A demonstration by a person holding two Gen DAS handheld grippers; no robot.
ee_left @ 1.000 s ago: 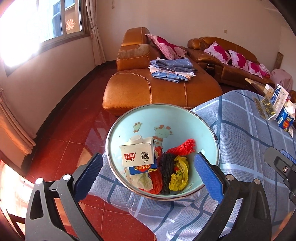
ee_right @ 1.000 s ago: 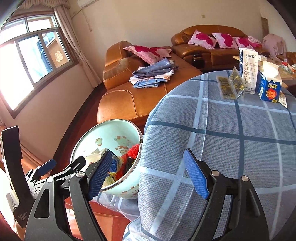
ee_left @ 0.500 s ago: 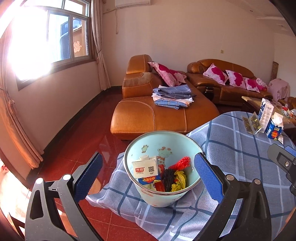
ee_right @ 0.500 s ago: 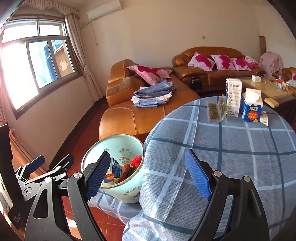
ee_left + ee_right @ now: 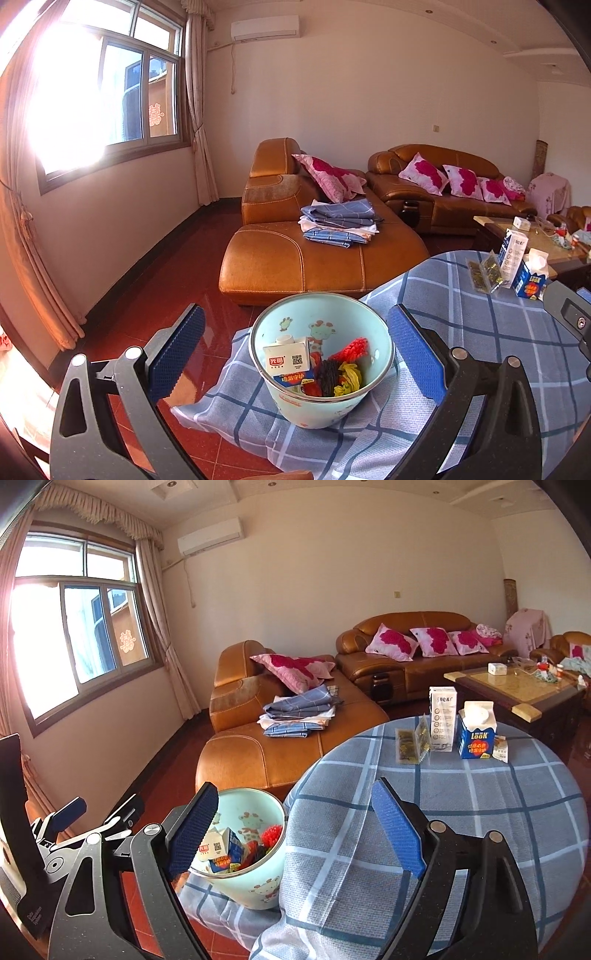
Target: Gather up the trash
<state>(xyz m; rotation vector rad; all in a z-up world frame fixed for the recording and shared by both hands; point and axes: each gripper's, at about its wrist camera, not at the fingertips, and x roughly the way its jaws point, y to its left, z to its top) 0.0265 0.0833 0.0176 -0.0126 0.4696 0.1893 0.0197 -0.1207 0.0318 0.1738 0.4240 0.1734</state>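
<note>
A pale blue bin [image 5: 314, 410] stands on the hanging edge of the checked tablecloth [image 5: 480, 332]. It holds a white milk carton [image 5: 286, 356] and red, black and yellow scraps. My left gripper [image 5: 295, 314] hovers above and short of it, open and empty. My right gripper [image 5: 295, 790] hangs over the table's near edge, with the bin [image 5: 255, 882] to its lower left. Its jaws are opening with nothing between them. At the table's far side stand a white carton [image 5: 442, 716], a blue carton [image 5: 476, 734] and a clear wrapper [image 5: 412, 744].
An orange leather sofa [image 5: 295, 258] with folded clothes [image 5: 340, 225] lies beyond the bin. A wooden coffee table [image 5: 517, 690] stands behind the round table. Red tiled floor [image 5: 147, 295] stretches left toward the window wall.
Both grippers have risen and drawn back from the bin, which now looks smaller and lower. The views have tilted up to show more of the room. The right jaws stand slightly wider.
</note>
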